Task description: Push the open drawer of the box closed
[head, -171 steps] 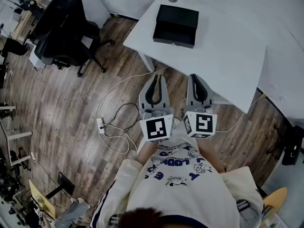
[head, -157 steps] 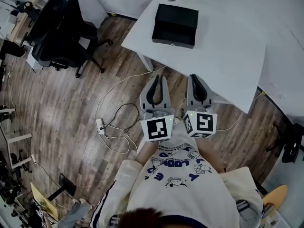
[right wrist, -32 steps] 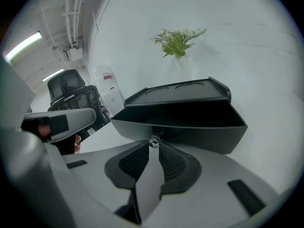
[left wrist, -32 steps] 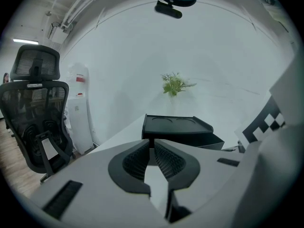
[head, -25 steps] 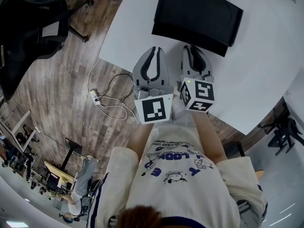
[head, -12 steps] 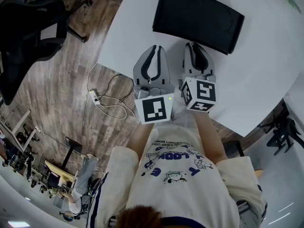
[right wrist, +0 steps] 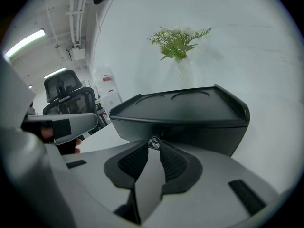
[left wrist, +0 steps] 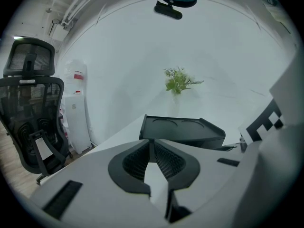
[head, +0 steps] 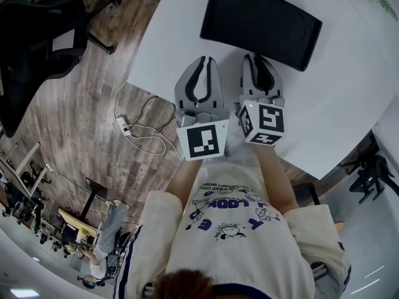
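My right gripper [right wrist: 153, 151], jaws just eased narrowly apart, empty, is nearer: the drawer [right wrist: 204, 134] and its knob [right wrist: 154, 142] lie straight ahead. Left gripper [left wrist: 152, 144] closed.

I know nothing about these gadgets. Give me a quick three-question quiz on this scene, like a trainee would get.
1. True or false: the black box stands on the wooden floor.
2. Which gripper's tips are at the knob on the box's front? A left; B right.
3. Fill in: beyond the box stands a green ____.
Key: 1 false: it stands on the white table. 2 B; the right gripper has jaws that have just been opening a little, the knob at their tips, not between their pads. 3 plant.
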